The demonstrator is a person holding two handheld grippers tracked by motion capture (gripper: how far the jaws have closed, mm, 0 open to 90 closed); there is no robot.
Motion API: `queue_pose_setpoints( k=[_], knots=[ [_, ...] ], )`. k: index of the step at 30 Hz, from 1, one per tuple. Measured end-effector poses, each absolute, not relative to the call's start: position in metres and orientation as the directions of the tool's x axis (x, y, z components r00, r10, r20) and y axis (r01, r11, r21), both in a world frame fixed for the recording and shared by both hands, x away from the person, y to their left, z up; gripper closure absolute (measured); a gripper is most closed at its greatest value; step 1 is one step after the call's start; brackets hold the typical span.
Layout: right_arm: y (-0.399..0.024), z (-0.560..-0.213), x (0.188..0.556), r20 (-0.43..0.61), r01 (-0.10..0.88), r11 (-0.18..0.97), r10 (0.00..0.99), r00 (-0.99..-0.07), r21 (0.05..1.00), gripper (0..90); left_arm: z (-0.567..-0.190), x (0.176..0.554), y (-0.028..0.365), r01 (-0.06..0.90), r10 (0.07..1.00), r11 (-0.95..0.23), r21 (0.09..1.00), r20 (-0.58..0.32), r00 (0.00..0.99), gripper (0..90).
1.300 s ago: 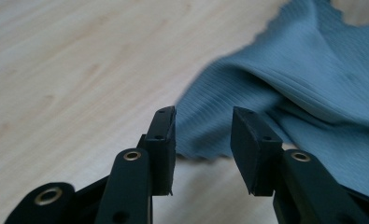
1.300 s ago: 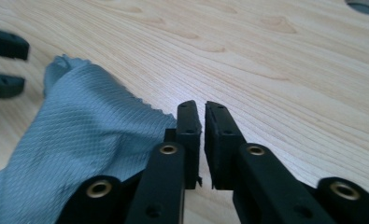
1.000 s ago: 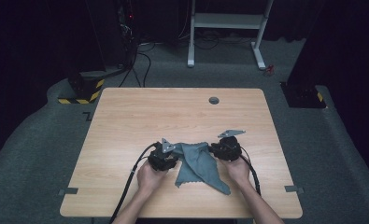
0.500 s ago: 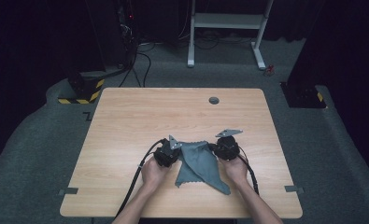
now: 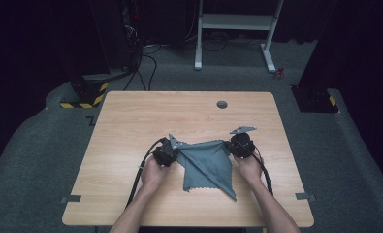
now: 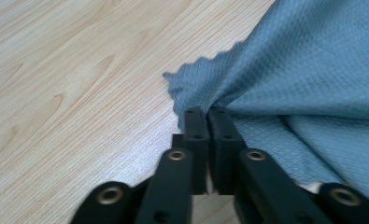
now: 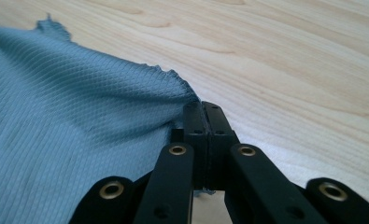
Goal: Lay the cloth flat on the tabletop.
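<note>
Grey-blue cloth (image 5: pixel 207 164) lies on the near half of the wooden table (image 5: pixel 131 126), between the two hand-held grippers. Its upper edge is stretched from one gripper to the other; the rest spreads flat toward the person, tapering to a corner near the table's front edge. Pinked zigzag edges, fine waffle weave.

Left gripper (image 5: pixel 172 149) sits at the cloth's upper left corner. In the left gripper view the gripper (image 6: pixel 209 114) has its jaws pressed together on a bunched fold of cloth (image 6: pixel 308 79), the fabric puckering at the tips; a small corner flap pokes out beyond them onto the bare table (image 6: pixel 65 79). Its jaws have just been opening a touch, cloth remaining pinched between them.

Right gripper (image 5: pixel 233 148) is at the cloth's upper right corner. In the right gripper view the gripper (image 7: pixel 204 108) is clamped fully closed on the cloth (image 7: pixel 65 130) edge, fabric lifted slightly off the table (image 7: pixel 289 60) at the pinch.

Both of the person's hands (image 5: pixel 152 172) hold the grippers low, cables trailing back.
</note>
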State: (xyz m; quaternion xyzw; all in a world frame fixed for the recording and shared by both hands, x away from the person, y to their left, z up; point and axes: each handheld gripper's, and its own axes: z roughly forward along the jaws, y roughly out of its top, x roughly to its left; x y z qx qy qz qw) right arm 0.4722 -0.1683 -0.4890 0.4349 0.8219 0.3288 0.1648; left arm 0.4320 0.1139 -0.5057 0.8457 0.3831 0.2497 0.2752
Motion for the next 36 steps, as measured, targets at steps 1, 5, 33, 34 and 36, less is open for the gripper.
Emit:
queue_pose_setpoints(
  k=[1,5,33,34,36],
  knots=[
    [-0.168,-0.491,0.473,0.007,0.606,0.405,0.828,-0.561,0.685,89.6,-0.506,0.431,0.113,0.51,0.787,-0.552,0.659,0.209,0.581,77.5],
    [-0.171,-0.496,0.473,0.03,0.627,0.384,0.838,-0.545,0.678,80.6,-0.501,0.416,0.109,0.49,0.779,-0.533,0.69,0.174,0.602,66.4],
    [-0.196,-0.493,0.48,0.008,0.644,0.372,0.862,-0.506,0.668,89.9,-0.5,0.425,0.132,0.534,0.803,-0.485,0.692,0.112,0.585,90.0],
    [-0.196,-0.494,0.483,0.0,0.644,0.367,0.869,-0.496,0.671,89.8,-0.501,0.425,0.134,0.538,0.808,-0.48,0.692,0.11,0.579,90.0],
    [-0.197,-0.499,0.487,0.009,0.666,0.357,0.877,-0.48,0.655,89.7,-0.503,0.425,0.136,0.55,0.814,-0.453,0.701,0.075,0.576,87.9]
  ],
)
